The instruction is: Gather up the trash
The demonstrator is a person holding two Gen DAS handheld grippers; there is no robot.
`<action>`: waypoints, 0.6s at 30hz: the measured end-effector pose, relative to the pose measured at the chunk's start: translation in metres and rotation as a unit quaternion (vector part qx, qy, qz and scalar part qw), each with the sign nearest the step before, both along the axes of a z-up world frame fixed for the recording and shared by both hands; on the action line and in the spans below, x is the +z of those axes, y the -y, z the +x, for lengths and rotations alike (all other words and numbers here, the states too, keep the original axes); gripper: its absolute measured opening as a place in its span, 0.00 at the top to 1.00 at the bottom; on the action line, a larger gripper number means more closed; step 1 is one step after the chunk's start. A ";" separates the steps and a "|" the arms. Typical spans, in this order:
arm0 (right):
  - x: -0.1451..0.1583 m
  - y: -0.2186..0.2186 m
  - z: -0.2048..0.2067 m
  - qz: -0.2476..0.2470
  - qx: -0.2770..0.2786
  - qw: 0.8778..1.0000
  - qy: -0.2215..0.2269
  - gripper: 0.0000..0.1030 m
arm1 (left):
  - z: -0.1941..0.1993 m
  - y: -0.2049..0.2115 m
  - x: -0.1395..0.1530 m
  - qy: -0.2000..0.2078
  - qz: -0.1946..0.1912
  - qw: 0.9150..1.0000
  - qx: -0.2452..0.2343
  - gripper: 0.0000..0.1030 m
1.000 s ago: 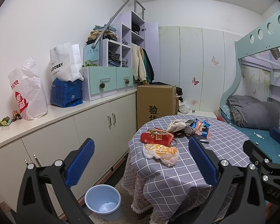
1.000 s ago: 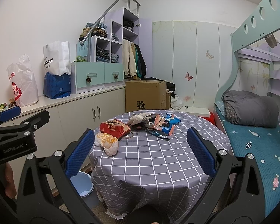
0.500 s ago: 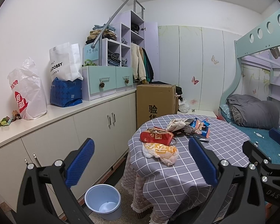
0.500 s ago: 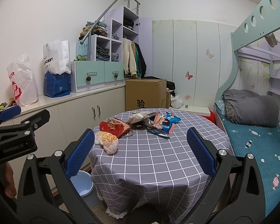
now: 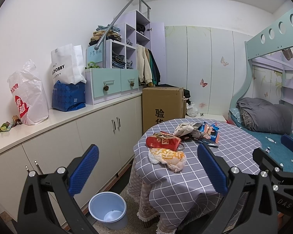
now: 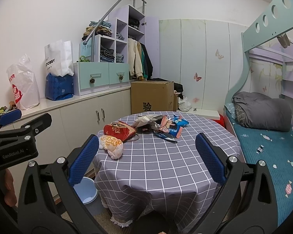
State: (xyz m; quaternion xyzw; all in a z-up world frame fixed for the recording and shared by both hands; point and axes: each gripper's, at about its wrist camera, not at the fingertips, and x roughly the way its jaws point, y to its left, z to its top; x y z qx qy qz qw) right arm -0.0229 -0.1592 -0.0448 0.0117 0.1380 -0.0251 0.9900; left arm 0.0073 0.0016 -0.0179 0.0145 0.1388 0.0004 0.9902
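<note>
On round grey-checked table (image 6: 166,165), crumpled snack wrappers (image 6: 166,126) are lying uncollected; left gripper (image 5: 146,167) and right gripper (image 6: 146,156) are hovering spread, empty; pale-blue plastic bin (image 5: 107,212) is waiting near-left.

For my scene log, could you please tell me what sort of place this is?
Most likely a child's bedroom at home: a bunk bed with a rolled quilt, open shelves stacked with folded clothes, and butterfly-decorated wall panels. A round table strewn with snack wrappers stands in the middle.
</note>
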 end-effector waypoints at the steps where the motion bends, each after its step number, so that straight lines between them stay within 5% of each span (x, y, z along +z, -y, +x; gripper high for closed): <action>1: -0.001 0.000 -0.001 0.000 0.000 1.000 -0.001 0.06 | 0.000 0.000 0.001 0.000 0.000 1.000 0.000 0.04; 18: -0.001 0.002 -0.001 0.000 0.000 1.000 -0.007 0.06 | -0.001 0.003 -0.003 -0.001 0.002 1.000 0.000 0.04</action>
